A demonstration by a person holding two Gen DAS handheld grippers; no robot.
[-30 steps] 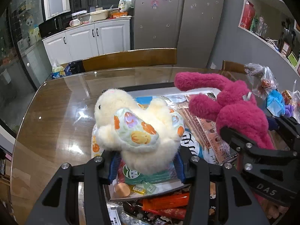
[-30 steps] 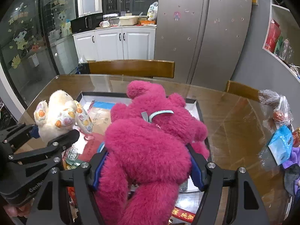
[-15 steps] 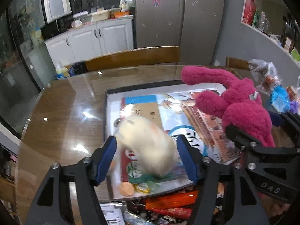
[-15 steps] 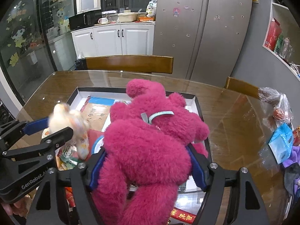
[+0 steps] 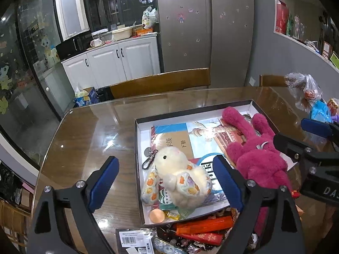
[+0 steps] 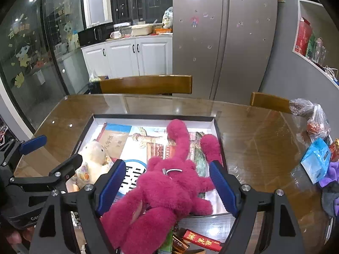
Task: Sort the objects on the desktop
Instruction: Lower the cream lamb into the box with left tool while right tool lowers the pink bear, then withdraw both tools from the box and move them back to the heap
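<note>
nearest the lens in the left wrist view, the left hand-held gripper (image 5: 166, 184) stands wide with its jaws opening; the cream plush rabbit (image 5: 181, 182) sits between the blue pads but neither pad touches it; the rabbit rests upright inside the shallow black-rimmed box (image 5: 137, 154), at the box's near left corner, on top of printed papers, with a metal clip and keyring just beyond its head; a round copper-coloured disc (image 5: 156, 215) lies in the box just in front of the rabbit; red packets (image 5: 203, 226) lie on the counter (image 5: 89, 139) just outside the box's near rim.

in the right wrist view the right hand-held gripper (image 6: 166, 185) also has its jaws opening; the magenta plush toy (image 6: 167, 192) lies between the pads, with a visible gap to each pad, so it is not gripped; its body lies over the box's near right rim, legs hanging out toward the lens, and its two long ears reach up the box's right side toward the far rim; a red and gold packet lies on the counter just outside the box's near rim.

right of the box, well apart, a blue packet (image 6: 316, 160) and a clear plastic bag (image 6: 313, 118) sit at the counter's edge; beyond the box, two wooden chair backs stand behind the counter.
</note>
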